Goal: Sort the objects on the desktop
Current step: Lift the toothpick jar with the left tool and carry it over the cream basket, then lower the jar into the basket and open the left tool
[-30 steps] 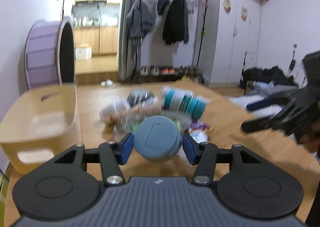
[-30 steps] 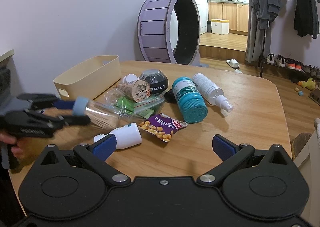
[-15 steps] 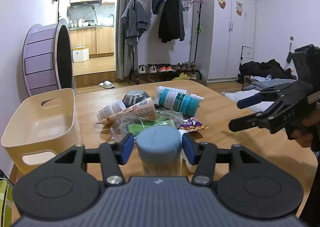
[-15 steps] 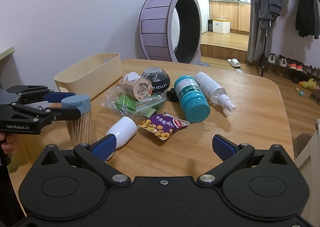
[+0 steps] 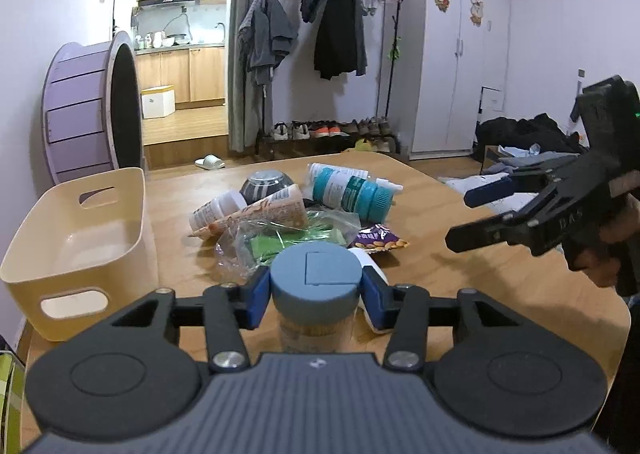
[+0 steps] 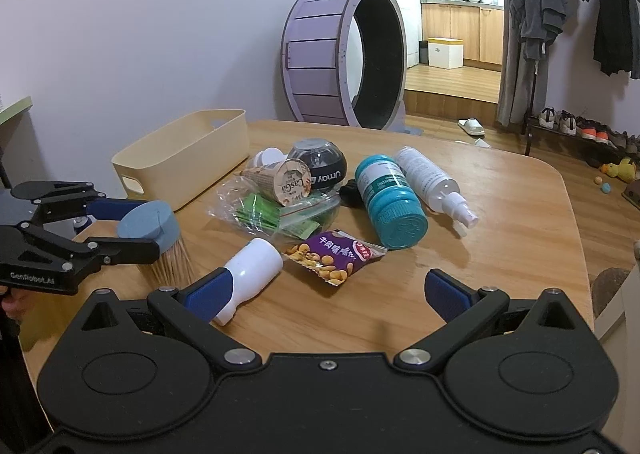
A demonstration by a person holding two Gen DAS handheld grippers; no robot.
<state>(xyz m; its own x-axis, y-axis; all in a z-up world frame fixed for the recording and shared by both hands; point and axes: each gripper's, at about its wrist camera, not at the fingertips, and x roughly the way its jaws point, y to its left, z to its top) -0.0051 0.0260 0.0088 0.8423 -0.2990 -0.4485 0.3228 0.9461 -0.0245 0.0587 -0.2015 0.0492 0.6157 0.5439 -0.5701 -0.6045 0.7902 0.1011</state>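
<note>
Toothpick jar (image 6: 158, 242) upright, clamped by blue lid in my left gripper (image 5: 314, 288), near desk (image 6: 500, 254) edge, just short of basket (image 6: 180, 157). Risk: lid pops or slips, clear body drops, sticks spill. My right gripper (image 6: 324, 290) spread wide, holding nothing. White bottle (image 6: 250, 274) just beside jar; bag (image 6: 276, 213), teal bottle (image 6: 390, 199) beyond. Path to basket looks free.

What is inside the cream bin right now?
Nothing shows inside the bin: the left wrist view reveals its bare floor and walls. The near corner behind its front wall is hidden. The toothpick jar sits in the left tongs, outside the bin.
</note>
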